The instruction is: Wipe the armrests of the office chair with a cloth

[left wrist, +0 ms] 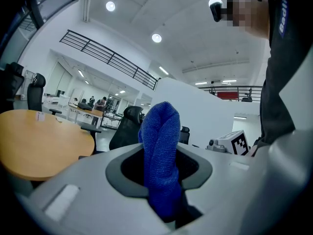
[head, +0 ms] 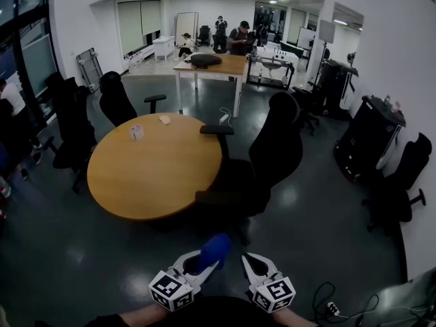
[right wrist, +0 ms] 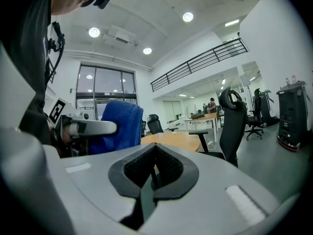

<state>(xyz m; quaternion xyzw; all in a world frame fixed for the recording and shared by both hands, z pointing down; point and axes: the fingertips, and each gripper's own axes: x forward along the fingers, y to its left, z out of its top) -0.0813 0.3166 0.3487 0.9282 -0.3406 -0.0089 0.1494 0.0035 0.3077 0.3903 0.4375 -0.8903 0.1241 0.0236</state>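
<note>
One blue cloth (left wrist: 159, 146) upright, clamped in jaws of left gripper (head: 201, 268), right gripper (right wrist: 154, 173) clenched empty

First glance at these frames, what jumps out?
A bright blue cloth clamped in the left gripper, bottom centre. Beyond it, a round wooden table fills the middle, with a black office chair at its right edge.
</note>
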